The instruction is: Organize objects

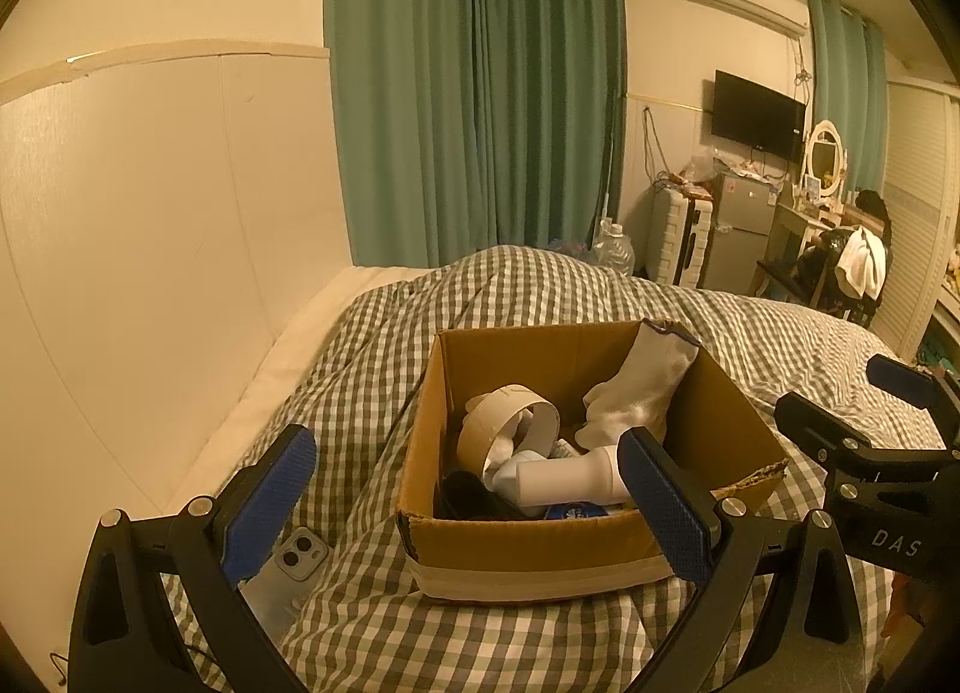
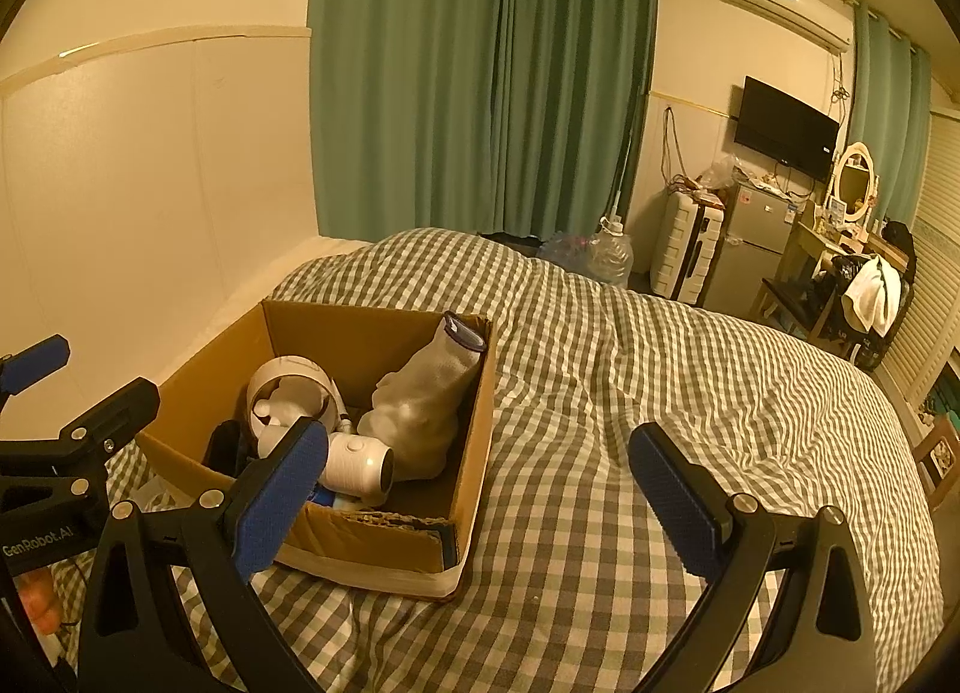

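**Box packed; both tools empty**

Corrugated cardboard box (image 1: 528,549) rests on the gingham duvet (image 2: 630,393), toward its left edge. Inside: knit white sock (image 1: 636,393), cardboard tape ring (image 1: 492,423), smooth white cylinder (image 1: 570,477). Left gripper (image 1: 474,507) and right gripper (image 2: 480,489) both spread wide, holding nothing; ribbed blue pads (image 2: 282,501).

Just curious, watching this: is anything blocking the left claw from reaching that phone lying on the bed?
Nothing visible does. The left gripper is open, and the phone lies uncovered on the checked quilt, beside the cardboard box.
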`<state>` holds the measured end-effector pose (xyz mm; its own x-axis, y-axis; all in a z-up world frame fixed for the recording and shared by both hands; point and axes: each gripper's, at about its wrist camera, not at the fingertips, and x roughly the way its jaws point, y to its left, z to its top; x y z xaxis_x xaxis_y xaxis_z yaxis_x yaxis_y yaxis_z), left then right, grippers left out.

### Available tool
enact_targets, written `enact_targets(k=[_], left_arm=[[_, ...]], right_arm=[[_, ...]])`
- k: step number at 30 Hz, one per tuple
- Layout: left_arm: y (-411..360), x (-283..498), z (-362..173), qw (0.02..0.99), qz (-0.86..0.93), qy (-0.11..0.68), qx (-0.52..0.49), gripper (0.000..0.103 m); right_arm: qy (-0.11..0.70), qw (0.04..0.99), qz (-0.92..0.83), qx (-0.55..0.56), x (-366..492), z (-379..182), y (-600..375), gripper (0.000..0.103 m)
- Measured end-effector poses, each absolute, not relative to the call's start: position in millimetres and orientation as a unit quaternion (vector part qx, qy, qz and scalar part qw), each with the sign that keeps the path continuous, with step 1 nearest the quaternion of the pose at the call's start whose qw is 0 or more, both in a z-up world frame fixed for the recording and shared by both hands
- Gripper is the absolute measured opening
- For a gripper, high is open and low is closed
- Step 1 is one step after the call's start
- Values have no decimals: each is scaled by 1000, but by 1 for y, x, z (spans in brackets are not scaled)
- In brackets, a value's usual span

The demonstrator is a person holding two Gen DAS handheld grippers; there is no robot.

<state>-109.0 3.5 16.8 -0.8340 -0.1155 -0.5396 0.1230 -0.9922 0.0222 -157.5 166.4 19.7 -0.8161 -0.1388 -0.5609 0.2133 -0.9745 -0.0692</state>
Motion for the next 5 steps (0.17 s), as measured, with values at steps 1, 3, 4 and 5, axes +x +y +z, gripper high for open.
enact_targets(k=[1,3,4,5], left_arm=[[4,-109,17,61,-958,6,281,103],[3,-109,17,60,-959,4,278,103],[4,-109,17,60,-959,4,277,103],[4,-109,17,59,-959,4,276,103]], right_arm=[[64,92,-951,289,-158,20,167,101],[64,92,-951,289,-157,19,167,101],[63,93,-951,290,-157,19,168,101],[63,92,-950,291,-157,19,168,101]])
